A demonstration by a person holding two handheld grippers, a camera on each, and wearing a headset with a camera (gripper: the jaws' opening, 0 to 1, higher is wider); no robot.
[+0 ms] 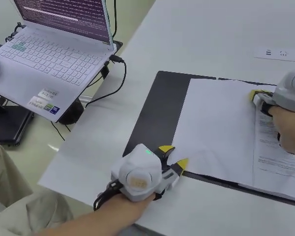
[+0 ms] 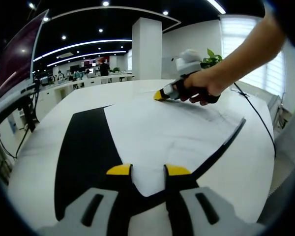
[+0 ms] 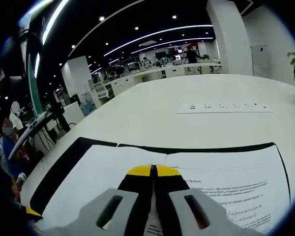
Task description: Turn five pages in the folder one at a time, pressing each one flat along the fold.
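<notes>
A black folder [image 1: 155, 115] lies open on the white table. A blank white page [image 1: 216, 128] is turned over onto its left half, and a printed page [image 1: 278, 162] lies on the right. My left gripper [image 1: 174, 156] is open at the blank page's near corner, its yellow fingertips [image 2: 119, 170] straddling the page's edge [image 2: 152, 187]. My right gripper [image 1: 256, 96] is shut, its tips down on the paper near the far end of the fold. In the right gripper view the shut right gripper [image 3: 153, 171] rests where the blank page [image 3: 108, 172] meets the printed page [image 3: 236, 187].
An open laptop [image 1: 49, 54] sits on a stand at the far left, a black cable [image 1: 119, 81] running from it onto the table. A white power strip [image 1: 280, 53] lies beyond the folder. The table's near edge is just behind my left gripper.
</notes>
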